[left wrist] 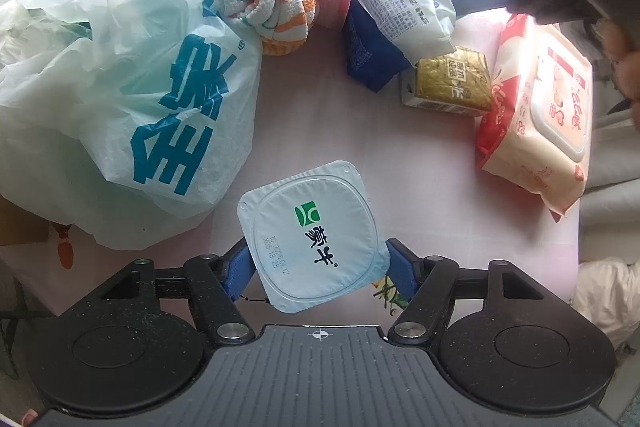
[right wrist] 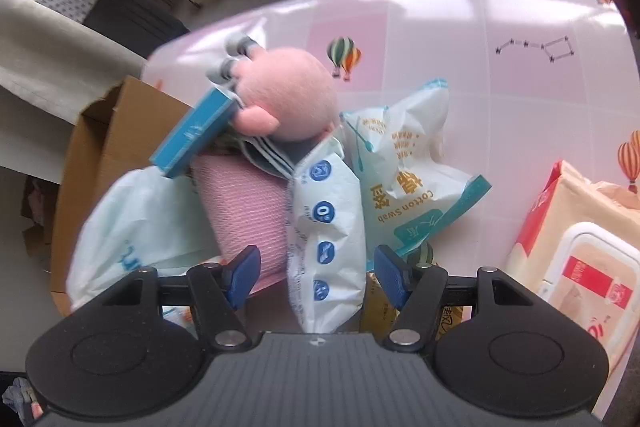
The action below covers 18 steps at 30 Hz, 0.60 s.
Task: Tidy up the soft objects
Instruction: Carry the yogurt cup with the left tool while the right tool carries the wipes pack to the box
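Note:
My left gripper [left wrist: 316,267] is shut on a white foil-lidded yogurt cup [left wrist: 314,235] and holds it above the pink table [left wrist: 320,115]. My right gripper [right wrist: 316,273] is open, its blue fingers either side of a white and blue soft packet [right wrist: 326,239] without touching it; that packet also shows in the left wrist view [left wrist: 404,3]. Behind it lie a pink knitted roll [right wrist: 244,211], a pink plush toy [right wrist: 288,95] and a cotton swab bag [right wrist: 404,171]. A rolled orange and white towel [left wrist: 264,3] lies on the table.
A big white plastic bag [left wrist: 120,75] fills the left. A wet wipes pack [left wrist: 540,115], a gold carton [left wrist: 452,79] and a dark blue pouch [left wrist: 368,51] lie to the right. A cardboard box [right wrist: 100,147] stands off the table's left edge.

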Each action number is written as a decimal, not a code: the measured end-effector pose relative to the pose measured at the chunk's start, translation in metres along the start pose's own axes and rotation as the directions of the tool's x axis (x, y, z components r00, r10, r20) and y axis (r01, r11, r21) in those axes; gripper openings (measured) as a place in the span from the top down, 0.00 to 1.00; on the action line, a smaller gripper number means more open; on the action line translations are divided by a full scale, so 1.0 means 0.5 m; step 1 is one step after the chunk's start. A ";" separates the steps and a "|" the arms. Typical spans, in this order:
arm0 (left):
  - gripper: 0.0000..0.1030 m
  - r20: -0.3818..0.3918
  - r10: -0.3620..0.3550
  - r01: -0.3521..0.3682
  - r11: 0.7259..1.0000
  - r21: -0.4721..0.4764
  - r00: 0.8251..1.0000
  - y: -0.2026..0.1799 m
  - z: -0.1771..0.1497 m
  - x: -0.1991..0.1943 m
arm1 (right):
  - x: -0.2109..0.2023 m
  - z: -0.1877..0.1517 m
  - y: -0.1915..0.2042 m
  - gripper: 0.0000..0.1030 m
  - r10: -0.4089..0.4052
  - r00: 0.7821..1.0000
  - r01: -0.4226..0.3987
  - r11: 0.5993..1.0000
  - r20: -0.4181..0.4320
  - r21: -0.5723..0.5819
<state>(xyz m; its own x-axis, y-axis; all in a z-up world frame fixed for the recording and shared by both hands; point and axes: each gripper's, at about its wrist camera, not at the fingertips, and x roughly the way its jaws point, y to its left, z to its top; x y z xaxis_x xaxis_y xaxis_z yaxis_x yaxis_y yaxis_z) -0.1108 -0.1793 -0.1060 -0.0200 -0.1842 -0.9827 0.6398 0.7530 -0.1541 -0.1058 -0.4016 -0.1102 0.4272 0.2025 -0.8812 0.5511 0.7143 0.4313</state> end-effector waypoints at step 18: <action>0.36 -0.003 -0.018 0.018 1.000 -0.005 1.000 0.001 0.019 0.012 | 0.023 -0.004 -0.029 0.90 0.026 0.999 -0.023 0.993 -0.032 0.112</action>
<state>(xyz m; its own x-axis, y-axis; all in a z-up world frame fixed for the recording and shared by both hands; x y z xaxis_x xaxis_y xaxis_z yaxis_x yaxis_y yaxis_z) -0.1035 -0.1860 -0.1108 -0.0343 -0.1959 -0.9800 0.6351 0.7528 -0.1728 -0.1104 -0.4082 -0.1269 0.4187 0.2423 -0.8752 0.6182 0.6298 0.4702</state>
